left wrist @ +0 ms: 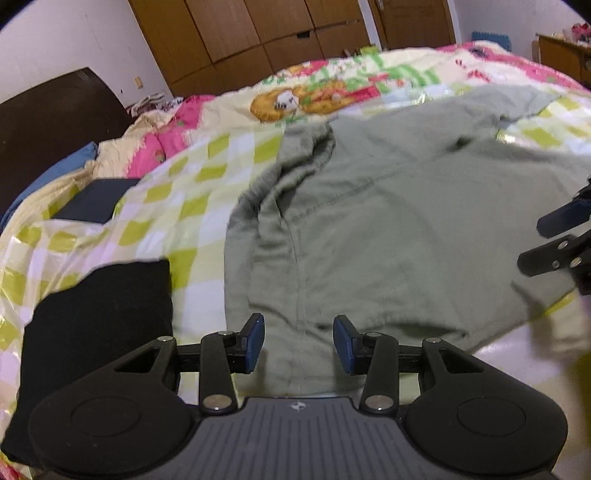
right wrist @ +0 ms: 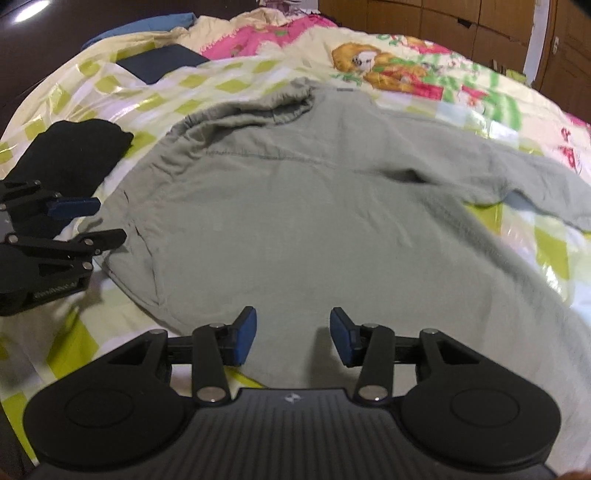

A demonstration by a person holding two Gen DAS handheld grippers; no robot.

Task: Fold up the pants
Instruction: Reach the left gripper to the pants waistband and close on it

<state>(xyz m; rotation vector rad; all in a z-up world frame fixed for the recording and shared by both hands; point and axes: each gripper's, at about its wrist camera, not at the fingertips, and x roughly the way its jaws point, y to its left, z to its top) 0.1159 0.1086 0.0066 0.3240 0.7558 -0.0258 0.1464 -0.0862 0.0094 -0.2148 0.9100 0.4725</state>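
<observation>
Grey-green pants lie spread on a bed with a checked quilt; they also show in the right wrist view. Their gathered waistband is at the left, the legs run to the right. My left gripper is open, its blue pads just above the pants' near edge. My right gripper is open over the near part of the pants. Each gripper shows at the edge of the other's view, the right one and the left one. Neither holds cloth.
A folded black garment lies left of the pants, also seen in the right wrist view. A dark blue folded item lies further back. Blue pillow, dark headboard, wooden wardrobe behind the bed.
</observation>
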